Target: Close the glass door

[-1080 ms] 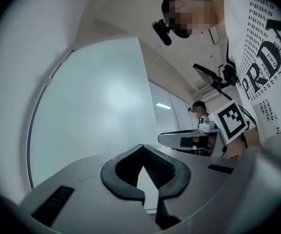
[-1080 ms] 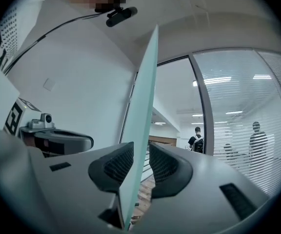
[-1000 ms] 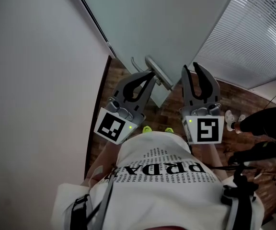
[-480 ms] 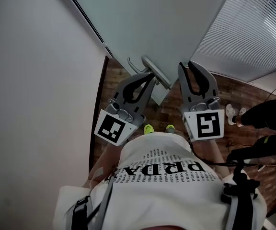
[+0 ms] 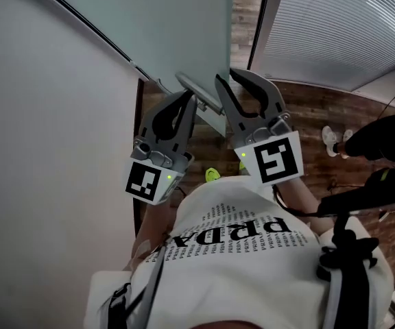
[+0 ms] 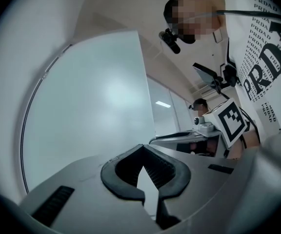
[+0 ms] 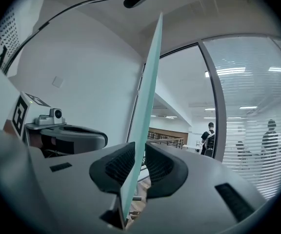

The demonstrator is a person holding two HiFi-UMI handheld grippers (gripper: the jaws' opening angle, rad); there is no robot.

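Now | right gripper is clamping the free edge of the glass door, pane running upright between its pads | left gripper is hanging clenched and empty, tips just beside the metal handle, pane ahead of it | door is standing ajar, opening lying to the right gripper's right

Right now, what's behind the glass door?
Past the edge of the glass door, a bright hallway with a railing and a standing person. Its frosted glass hides everything directly behind it.
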